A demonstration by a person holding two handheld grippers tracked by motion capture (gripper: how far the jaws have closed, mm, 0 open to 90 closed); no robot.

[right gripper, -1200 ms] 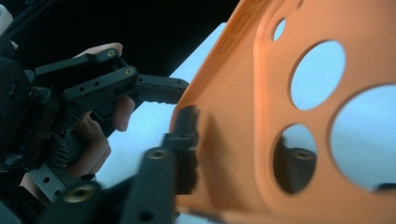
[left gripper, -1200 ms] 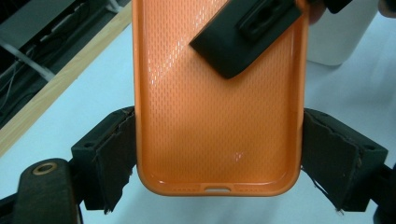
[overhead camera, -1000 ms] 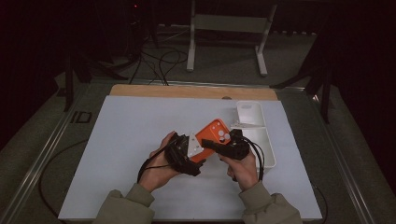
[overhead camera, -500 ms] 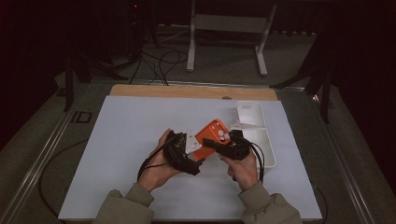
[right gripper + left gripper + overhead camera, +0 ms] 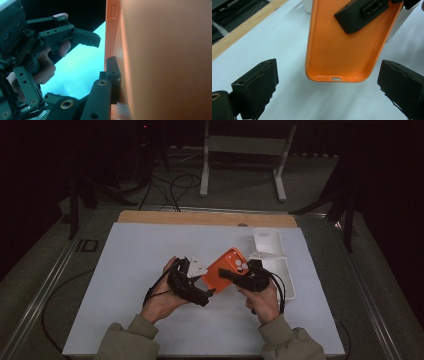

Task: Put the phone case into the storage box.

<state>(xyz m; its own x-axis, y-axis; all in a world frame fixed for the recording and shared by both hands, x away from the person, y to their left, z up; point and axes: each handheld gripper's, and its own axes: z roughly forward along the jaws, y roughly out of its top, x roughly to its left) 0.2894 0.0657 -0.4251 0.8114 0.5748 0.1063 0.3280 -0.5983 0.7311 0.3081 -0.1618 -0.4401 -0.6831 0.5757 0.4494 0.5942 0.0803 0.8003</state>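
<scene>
An orange phone case [image 5: 228, 266] hangs tilted above the white mat, camera cutout at its upper end. My right gripper [image 5: 226, 273] is shut on the case's edge; one of its jaws lies across the ribbed inside [image 5: 362, 13] and presses there [image 5: 112, 72]. My left gripper [image 5: 208, 293] stands open at the case's lower end. In the left gripper view its two jaws [image 5: 330, 67] flank the port end of the case [image 5: 337, 50] without touching it. They have just been opening. From the right gripper view, the left gripper [image 5: 72, 67] sits beside the case [image 5: 162, 62].
A white tray [image 5: 274, 251] lies on the mat to the right of the hands. The white mat [image 5: 140, 250] ends in a wooden strip [image 5: 200, 218] at the far side. Cables and a metal stand [image 5: 240, 150] are on the floor beyond.
The left gripper's jaws have spread apart and let go of the case's lower end. The right hand and the case have kept still.
</scene>
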